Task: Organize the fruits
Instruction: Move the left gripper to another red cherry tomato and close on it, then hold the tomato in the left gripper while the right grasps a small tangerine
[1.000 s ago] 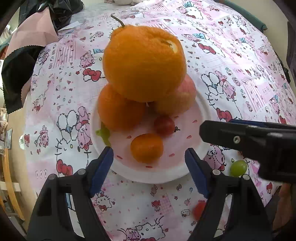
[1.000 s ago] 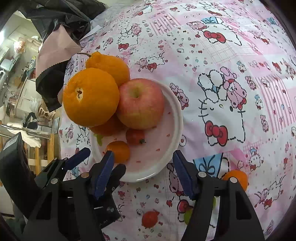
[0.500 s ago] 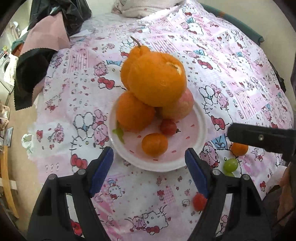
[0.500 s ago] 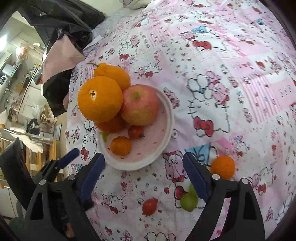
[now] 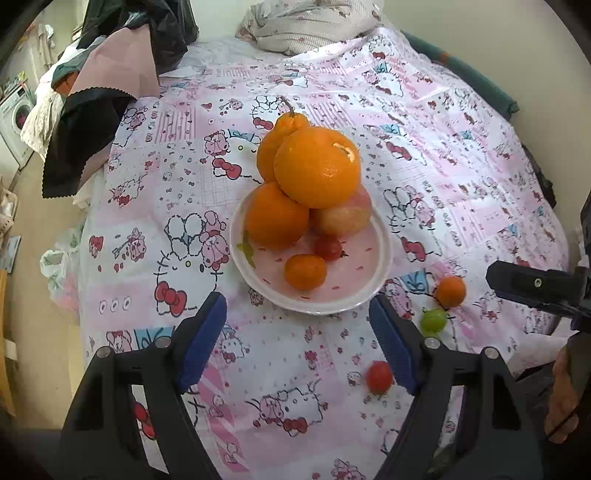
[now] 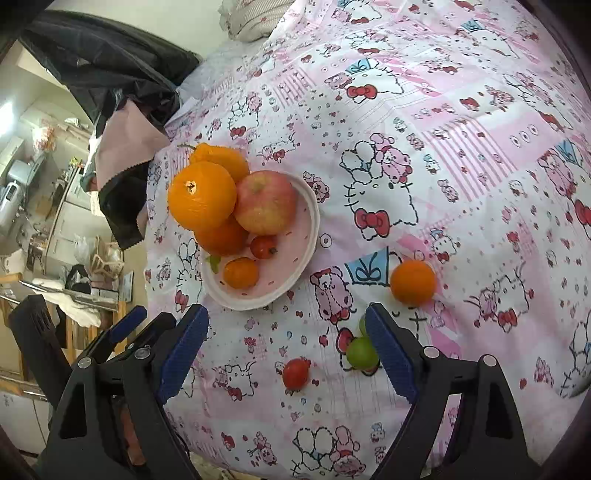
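Observation:
A white plate (image 5: 382, 275) (image 6: 312, 236) holds stacked oranges (image 5: 317, 171) (image 6: 201, 195), an apple (image 5: 341, 218) (image 6: 266, 203), a small mandarin (image 5: 304, 271) (image 6: 240, 272) and a cherry tomato (image 5: 328, 248) (image 6: 263, 246). Loose on the cloth lie a mandarin (image 5: 450, 291) (image 6: 413, 282), green grapes (image 5: 434, 320) (image 6: 361, 352) and a cherry tomato (image 5: 378, 376) (image 6: 295, 373). My left gripper (image 5: 297, 341) is open and empty, just short of the plate. My right gripper (image 6: 286, 356) is open and empty above the loose tomato and grapes.
The table wears a pink cartoon-print cloth (image 5: 177, 229). Dark and pink garments (image 5: 96, 110) (image 6: 122, 147) hang at the far left edge. A grey bundle of fabric (image 5: 310, 22) lies at the back. The right gripper's body (image 5: 535, 288) shows at the right of the left wrist view.
Both grippers have pulled back and up from the plate. The loose mandarin, grapes and tomato have come into view. Both stay open.

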### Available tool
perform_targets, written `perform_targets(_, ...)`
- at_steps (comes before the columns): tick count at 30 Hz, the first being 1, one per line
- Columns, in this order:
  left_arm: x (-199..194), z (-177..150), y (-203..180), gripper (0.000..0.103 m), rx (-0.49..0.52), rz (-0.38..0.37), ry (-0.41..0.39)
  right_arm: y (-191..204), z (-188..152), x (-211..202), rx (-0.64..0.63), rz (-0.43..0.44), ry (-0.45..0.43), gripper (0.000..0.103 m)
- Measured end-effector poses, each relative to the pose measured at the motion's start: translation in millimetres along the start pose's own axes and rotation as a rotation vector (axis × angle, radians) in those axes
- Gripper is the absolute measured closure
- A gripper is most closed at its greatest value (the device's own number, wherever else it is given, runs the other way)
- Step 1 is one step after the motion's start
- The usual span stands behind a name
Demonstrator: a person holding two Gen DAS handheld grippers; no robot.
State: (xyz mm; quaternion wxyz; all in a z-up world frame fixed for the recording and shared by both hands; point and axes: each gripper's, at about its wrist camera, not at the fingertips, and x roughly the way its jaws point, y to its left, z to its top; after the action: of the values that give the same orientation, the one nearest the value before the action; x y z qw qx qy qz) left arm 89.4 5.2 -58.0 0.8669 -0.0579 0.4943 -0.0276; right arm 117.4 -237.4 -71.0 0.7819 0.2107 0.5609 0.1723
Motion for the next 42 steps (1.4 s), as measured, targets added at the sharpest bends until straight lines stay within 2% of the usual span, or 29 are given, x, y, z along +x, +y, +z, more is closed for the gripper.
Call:
perform_targets(1, -2.7, -1.9, 1.0, 0.022, -0.008, -0.007, -0.003, -0.6, -2.2, -2.9, 0.004, 0.002, -0.006, 0.014)
perform_targets(3, -7.3, -4.7, 2.3, 0.012, -0.02, -0.018, -0.008, -3.1, -6.0, -7.4, 0.015, 0.008, -0.014, 0.014)
perform_targets(4, -9.8, -6.9, 2.8, 0.01, -0.024, -0.019, -0.012, -4.7, -7.5, -9.3, 0.021, 0.01, -0.018, 0.014)
perform_targets(9, -18.9, -18.1, 1.3, 0.01, -0.022, 0.002, -0.014, -9.3, -14.7, -19.4, 0.04, 0.022, -0.049, 0.014)
perform_targets(15, -16.0, -32.9, 9.9, 0.01, -0.082, 0.012, 0.028, -18.5, -25.0, -23.0, 0.063, 0.01, -0.067, 0.014)
perform_targets(19, 2.8, -43.5, 9.9, 0.01, -0.105, -0.005, 0.111, -31.3, -26.9, -12.3, 0.115, 0.007, -0.032, 0.014)
perform_targets(25, 34.5, -59.2, -18.6, 0.011, -0.039, -0.079, 0.232, -49.0, -25.4, -15.0, 0.195, -0.006, -0.046, 0.014)
perform_targets(28, 50.8, -65.9, -45.1, 0.021, 0.054, -0.093, 0.262, -60.8, -24.0, -15.9, 0.237, -0.017, -0.049, 0.014)
perform_targets(30, 63.6, -68.4, -59.7, 0.037, 0.102, -0.113, 0.294, -67.4, -24.5, -15.1, 0.257, -0.019, -0.043, 0.014)
perform_targets(33, 84.1, -71.8, -75.1, 0.043, 0.153, -0.122, 0.341, -74.9, -25.6, -13.3, 0.269, -0.037, -0.032, 0.014)
perform_targets(37, 102.4, -72.3, -78.9, 0.052, 0.162, -0.103, 0.369, -81.0, -26.2, -10.4, 0.277, -0.054, -0.019, 0.014)
perform_targets(39, 105.2, -71.1, -77.0, 0.065, 0.161, -0.099, 0.361, -83.0, -25.6, -8.9, 0.286, -0.056, -0.016, 0.014)
perform_targets(40, 105.6, -69.3, -76.1, 0.068, 0.157, -0.11, 0.358, -83.3, -25.0, -7.8, 0.289, -0.056, -0.015, 0.014)
perform_targets(41, 105.3, -68.2, -75.6, 0.077, 0.152, -0.122, 0.361, -83.0, -23.8, -6.5, 0.287, -0.058, -0.013, 0.014)
perform_targets(42, 103.5, -67.2, -75.1, 0.079, 0.145, -0.134, 0.362, -82.2, -22.6, -5.1, 0.285, -0.06, -0.011, 0.014)
